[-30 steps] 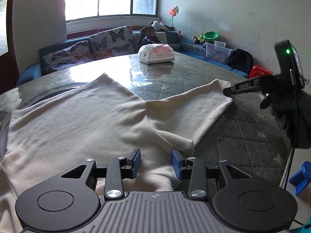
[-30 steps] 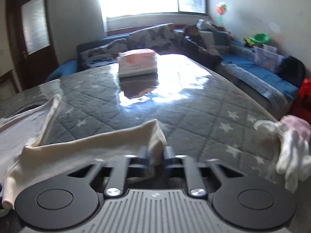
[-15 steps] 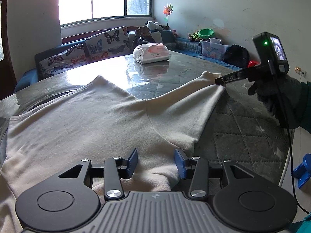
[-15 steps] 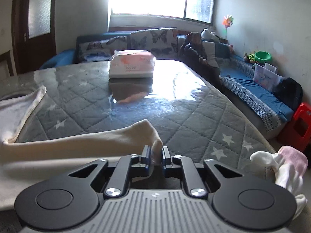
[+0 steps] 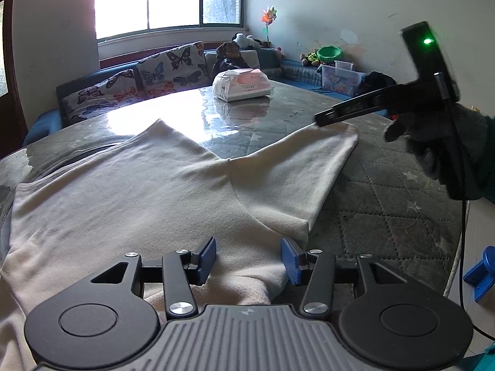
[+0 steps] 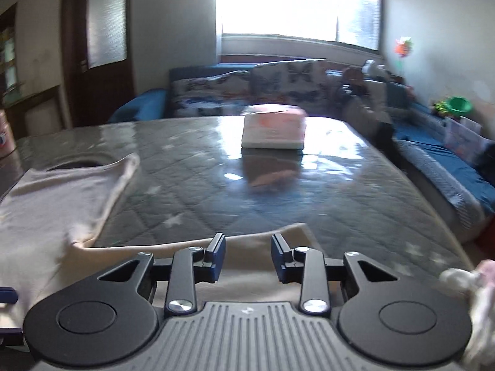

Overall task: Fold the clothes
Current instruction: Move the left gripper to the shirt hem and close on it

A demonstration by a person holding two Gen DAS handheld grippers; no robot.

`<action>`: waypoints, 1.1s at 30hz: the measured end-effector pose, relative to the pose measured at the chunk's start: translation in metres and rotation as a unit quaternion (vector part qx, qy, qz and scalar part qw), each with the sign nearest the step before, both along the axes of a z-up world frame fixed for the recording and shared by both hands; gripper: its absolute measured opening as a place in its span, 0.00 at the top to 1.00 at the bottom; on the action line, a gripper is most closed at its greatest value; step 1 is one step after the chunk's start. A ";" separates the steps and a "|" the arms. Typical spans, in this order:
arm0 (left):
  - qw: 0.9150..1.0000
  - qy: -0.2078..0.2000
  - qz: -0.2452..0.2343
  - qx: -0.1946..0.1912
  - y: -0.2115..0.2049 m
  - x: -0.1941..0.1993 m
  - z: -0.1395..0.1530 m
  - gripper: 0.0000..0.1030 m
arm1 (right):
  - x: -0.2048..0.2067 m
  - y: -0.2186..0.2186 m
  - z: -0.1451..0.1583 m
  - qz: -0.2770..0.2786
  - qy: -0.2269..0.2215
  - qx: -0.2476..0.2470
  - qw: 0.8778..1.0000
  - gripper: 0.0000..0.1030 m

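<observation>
Both tongs stand open, holding nothing. The left gripper [image 5: 246, 258] hovers over the near hem of a cream shirt [image 5: 130, 198] spread flat along the table's [image 5: 386, 204] near edge. The right gripper [image 6: 247, 255] sits above the outstretched sleeve [image 5: 309, 167] toward the right edge. A clean fold likely needs each pinch taken at the cloth's edge, both layers together, without dragging wrinkles.

cream shirt [image 5: 148, 198] – flat (sleeve outstretched)
</observation>
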State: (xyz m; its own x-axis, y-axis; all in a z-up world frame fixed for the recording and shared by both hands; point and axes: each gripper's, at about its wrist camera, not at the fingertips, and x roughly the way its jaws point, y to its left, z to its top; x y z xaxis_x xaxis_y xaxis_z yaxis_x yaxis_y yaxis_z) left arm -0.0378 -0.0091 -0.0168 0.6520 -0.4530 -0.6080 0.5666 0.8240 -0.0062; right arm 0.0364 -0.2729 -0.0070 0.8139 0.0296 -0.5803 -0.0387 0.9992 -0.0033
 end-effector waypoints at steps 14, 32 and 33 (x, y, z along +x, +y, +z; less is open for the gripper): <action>0.997 -0.028 0.054 -0.043 0.050 -0.029 0.032 0.46 | -0.012 0.019 0.010 0.029 0.002 -0.013 0.999 0.51; 0.996 0.026 0.070 -0.041 0.099 -0.041 0.007 0.85 | -0.084 0.174 -0.002 0.320 0.002 -0.072 0.945 0.49; 0.997 0.025 0.068 -0.040 0.100 -0.042 0.008 0.85 | -0.088 0.178 -0.005 0.329 0.005 -0.079 0.941 0.49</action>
State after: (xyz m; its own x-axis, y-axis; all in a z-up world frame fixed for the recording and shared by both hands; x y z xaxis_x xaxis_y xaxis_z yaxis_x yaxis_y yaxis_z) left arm -0.0798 0.0911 -0.0085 0.6805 -0.4106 -0.6069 0.4465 0.8891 -0.1009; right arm -0.0512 -0.0946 -0.0119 0.6444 0.4368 -0.6276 -0.6491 0.7464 -0.1469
